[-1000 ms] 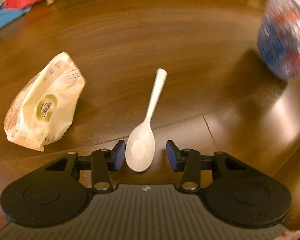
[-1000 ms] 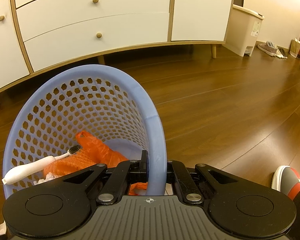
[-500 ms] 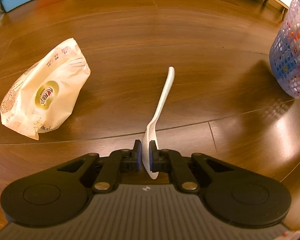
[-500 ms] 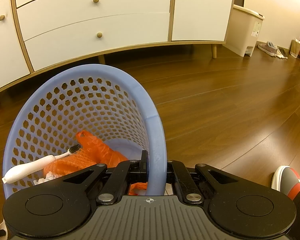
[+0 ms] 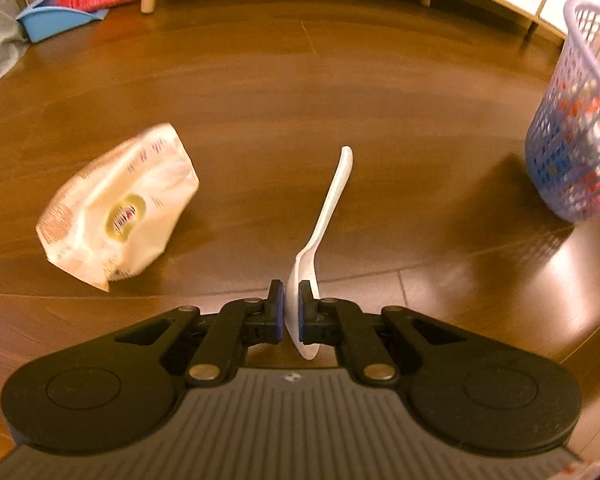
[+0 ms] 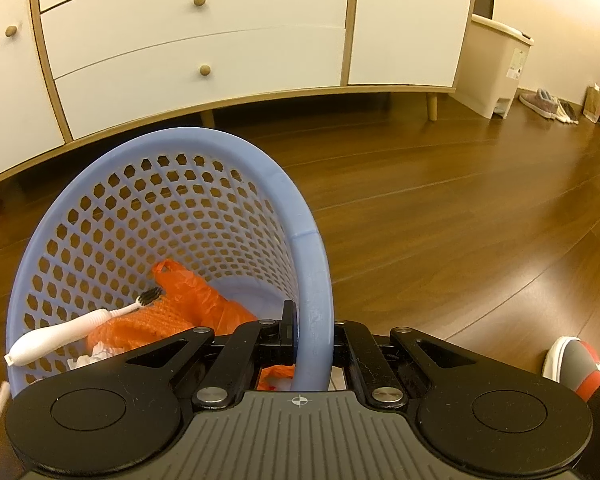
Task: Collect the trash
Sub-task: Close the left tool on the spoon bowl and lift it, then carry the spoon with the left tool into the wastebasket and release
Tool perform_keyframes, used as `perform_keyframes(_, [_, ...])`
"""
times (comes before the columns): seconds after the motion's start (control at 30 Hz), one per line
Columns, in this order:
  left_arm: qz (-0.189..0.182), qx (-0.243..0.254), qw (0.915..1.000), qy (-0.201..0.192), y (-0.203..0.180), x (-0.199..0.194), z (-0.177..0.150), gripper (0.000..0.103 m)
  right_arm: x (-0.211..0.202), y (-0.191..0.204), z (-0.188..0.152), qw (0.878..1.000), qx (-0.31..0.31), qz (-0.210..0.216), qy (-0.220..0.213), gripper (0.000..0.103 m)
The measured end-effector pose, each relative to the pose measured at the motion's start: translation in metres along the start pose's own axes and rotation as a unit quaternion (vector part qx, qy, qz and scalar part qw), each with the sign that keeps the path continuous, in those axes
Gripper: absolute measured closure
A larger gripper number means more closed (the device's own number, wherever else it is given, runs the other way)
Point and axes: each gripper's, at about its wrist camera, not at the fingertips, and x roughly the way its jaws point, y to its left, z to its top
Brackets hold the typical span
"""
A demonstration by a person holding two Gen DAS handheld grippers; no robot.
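Two pieces are remaining: my left gripper [image 5: 291,316] is pinching the spoon [image 5: 324,224] by its bowl above the floor, and the bag [image 5: 116,208] is lying beside it. My right gripper [image 6: 312,332] is clamping the basket [image 6: 312,264] rim; toothbrush [image 6: 80,326] and wrappers [image 6: 196,304] are sitting inside.

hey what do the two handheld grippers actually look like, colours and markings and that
Both look alike. The left gripper has matte black linkage arms with silver pivot screws, two rounded black lobes bearing circular insets, and a grey ribbed body with a small white mark at its front edge. Its finger pads are blue. The right gripper has the same black linkage and grey ribbed body, with a crosshair mark. No cables or sleeves show.
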Motion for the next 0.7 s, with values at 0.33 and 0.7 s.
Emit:
perform_keyframes(0.33, [-0.031,0.012,0.9973,-0.065,-0.028,-0.068,0.042,0.099,0.000,-0.001,0.000,1.000,0.002,0.006,0.002,0.102])
perform_keyframes(0.7, [-0.072,0.068,0.9889,-0.111,-0.099,-0.130,0.107,0.099,0.001,-0.019,0.000,0.999,0.014,0.036,0.023,0.102])
